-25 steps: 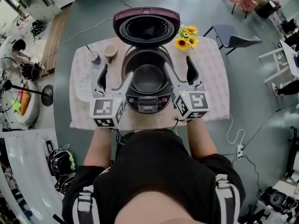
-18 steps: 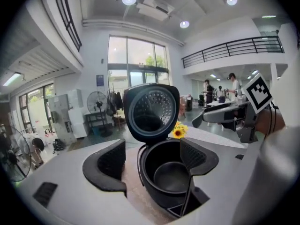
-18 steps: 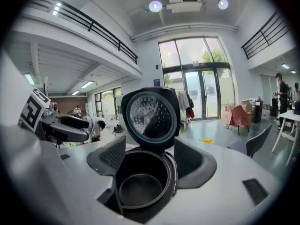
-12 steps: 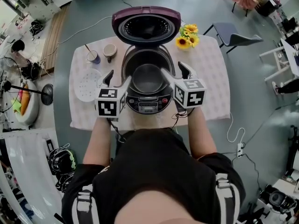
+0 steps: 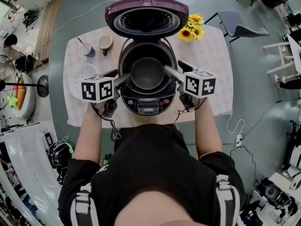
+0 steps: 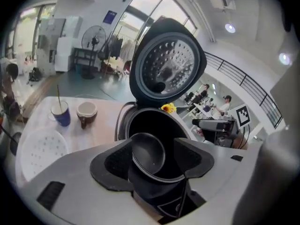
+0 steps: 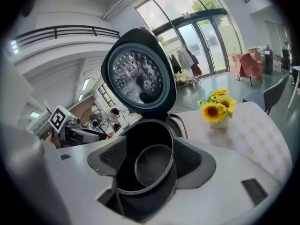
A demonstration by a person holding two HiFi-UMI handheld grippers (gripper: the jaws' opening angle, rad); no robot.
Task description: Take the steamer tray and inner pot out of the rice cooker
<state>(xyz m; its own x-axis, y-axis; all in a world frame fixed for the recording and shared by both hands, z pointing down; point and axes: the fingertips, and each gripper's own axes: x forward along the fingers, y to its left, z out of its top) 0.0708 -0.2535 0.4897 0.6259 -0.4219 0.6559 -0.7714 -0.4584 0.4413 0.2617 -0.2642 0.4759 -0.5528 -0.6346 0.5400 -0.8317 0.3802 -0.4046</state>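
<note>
The rice cooker (image 5: 148, 105) stands mid-table with its purple lid (image 5: 146, 18) swung up. The dark inner pot (image 5: 147, 73) sits inside it. The white perforated steamer tray (image 5: 77, 76) lies on the table to the cooker's left, partly behind my left gripper's cube. My left gripper (image 5: 120, 76) reaches in at the pot's left rim. Its jaws have just been closing; the pot (image 6: 150, 151) shows between the pads, which do not press on it. My right gripper (image 5: 173, 68) is open at the right rim, with the pot (image 7: 150, 165) in its gap.
A blue cup with a stick (image 5: 86, 49) and a brown mug (image 5: 105, 42) stand at the back left. A vase of sunflowers (image 5: 192, 28) is at the back right. A grey chair (image 5: 237, 27) stands beyond the table. The checked cloth (image 5: 211, 51) shows right of the cooker.
Both grippers came down from above the cooker's front and rolled, so their marker cubes now sit out to the sides. Their tips now flank the pot's rim. The left jaws narrowed.
</note>
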